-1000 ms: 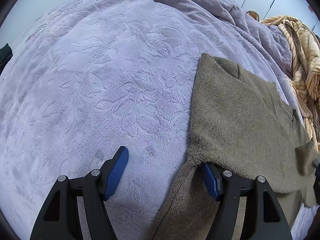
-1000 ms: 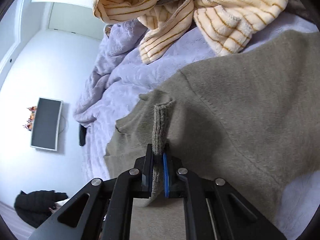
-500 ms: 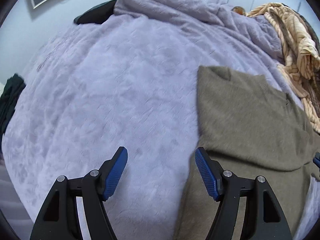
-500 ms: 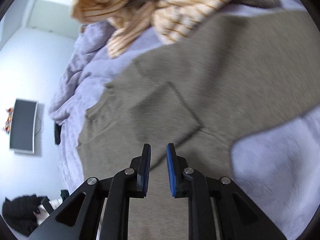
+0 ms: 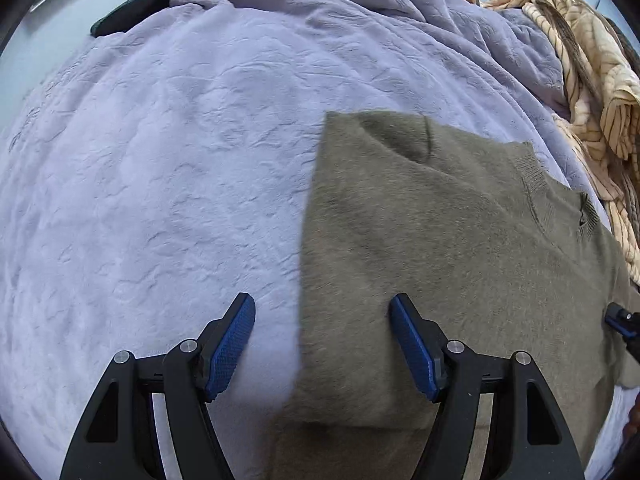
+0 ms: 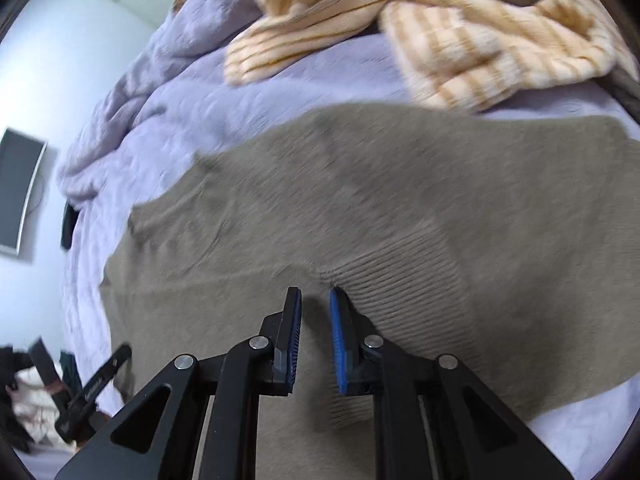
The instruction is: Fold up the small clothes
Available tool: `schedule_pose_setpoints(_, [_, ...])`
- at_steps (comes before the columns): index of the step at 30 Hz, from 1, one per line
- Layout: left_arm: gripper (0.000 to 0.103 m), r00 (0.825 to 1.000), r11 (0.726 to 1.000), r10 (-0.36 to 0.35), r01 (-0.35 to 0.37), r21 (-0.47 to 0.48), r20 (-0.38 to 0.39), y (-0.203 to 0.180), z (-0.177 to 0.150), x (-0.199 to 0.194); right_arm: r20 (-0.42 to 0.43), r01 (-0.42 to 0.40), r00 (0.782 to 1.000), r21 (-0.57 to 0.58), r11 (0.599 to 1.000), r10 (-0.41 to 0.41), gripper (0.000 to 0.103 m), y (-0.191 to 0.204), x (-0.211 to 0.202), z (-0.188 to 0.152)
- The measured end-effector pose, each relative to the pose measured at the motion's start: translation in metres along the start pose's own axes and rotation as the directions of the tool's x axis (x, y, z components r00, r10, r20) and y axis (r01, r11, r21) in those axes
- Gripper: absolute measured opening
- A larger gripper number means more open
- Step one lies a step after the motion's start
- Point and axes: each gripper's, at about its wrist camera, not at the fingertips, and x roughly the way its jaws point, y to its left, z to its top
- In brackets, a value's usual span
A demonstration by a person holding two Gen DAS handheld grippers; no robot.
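Observation:
An olive-brown knit sweater point(image 5: 440, 232) lies flat on the lilac bed blanket point(image 5: 160, 160), with one side folded over its body. My left gripper point(image 5: 322, 324) is open and empty, hovering over the sweater's left folded edge. In the right wrist view the same sweater point(image 6: 360, 200) fills the middle, its ribbed cuff point(image 6: 400, 276) just ahead of the fingers. My right gripper point(image 6: 315, 300) is open a narrow gap and holds nothing. Its tip also shows at the right edge of the left wrist view point(image 5: 620, 320).
A heap of cream and orange striped clothes point(image 5: 592, 80) lies at the back right of the bed, also in the right wrist view point(image 6: 460, 40). The bunched lilac blanket point(image 5: 360, 8) rises at the back. A wall screen point(image 6: 18, 196) hangs at left.
My right gripper let go of the sweater's cuff, opened slightly and drew back; the sleeve now lies flat. My left gripper stayed open and shifted right over the folded edge.

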Motion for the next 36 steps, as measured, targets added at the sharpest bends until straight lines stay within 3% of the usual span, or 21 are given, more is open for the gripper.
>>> schedule_pose_setpoints(2, [0.071, 1.000, 0.998, 0.032, -0.031, 0.048, -0.001, 0.000, -0.003, -0.006, 0.050, 0.062, 0.997, 0.024, 0.998, -0.063, 0.016, -0.008, -0.013, 0.002])
schedule_pose_setpoints(5, [0.071, 0.998, 0.994, 0.063, -0.062, 0.086, -0.008, -0.005, -0.007, -0.014, 0.066, 0.070, 0.995, 0.072, 0.995, -0.075, 0.017, -0.020, -0.029, 0.000])
schedule_pose_setpoints(7, [0.071, 0.997, 0.993, 0.074, -0.072, 0.092, -0.016, -0.008, -0.011, -0.019, 0.053, 0.046, 0.997, 0.094, 0.995, -0.051, 0.026, -0.026, -0.036, -0.005])
schedule_pose_setpoints(9, [0.071, 0.997, 0.993, 0.067, -0.064, 0.097, -0.026, -0.014, -0.016, -0.024, 0.043, 0.022, 0.999, 0.105, 0.994, -0.026, 0.051, -0.033, -0.046, -0.015])
schedule_pose_setpoints(11, [0.071, 0.998, 0.992, 0.055, -0.051, 0.113, -0.038, -0.024, -0.022, -0.029, 0.032, 0.018, 0.999, 0.119, 0.993, -0.021, 0.062, -0.038, -0.056, -0.028])
schedule_pose_setpoints(18, [0.071, 0.996, 0.978, 0.020, -0.003, 0.206, -0.082, -0.070, -0.049, -0.047, -0.027, -0.006, 1.000, 0.217, 0.976, 0.012, 0.062, -0.075, -0.077, -0.071])
schedule_pose_setpoints(25, [0.071, 0.992, 0.952, -0.025, 0.061, 0.299, -0.124, -0.128, -0.072, -0.055, 0.049, -0.031, 0.999, 0.344, 0.939, 0.015, 0.062, -0.135, -0.112, -0.084])
schedule_pose_setpoints(30, [0.071, 0.986, 0.936, -0.059, 0.109, 0.336, -0.156, -0.170, -0.083, -0.051, 0.211, -0.078, 0.977, 0.484, 0.872, -0.030, 0.062, -0.202, -0.145, -0.076])
schedule_pose_setpoints(34, [0.072, 0.982, 0.914, -0.089, 0.146, 0.378, -0.165, -0.207, -0.088, -0.049, 0.310, -0.152, 0.948, 0.630, 0.762, -0.067, 0.062, -0.260, -0.159, -0.074])
schedule_pose_setpoints(36, [0.071, 0.981, 0.901, -0.102, 0.163, 0.402, -0.168, -0.225, -0.089, -0.048, 0.347, -0.185, 0.935, 0.657, 0.731, -0.075, 0.062, -0.278, -0.163, -0.072])
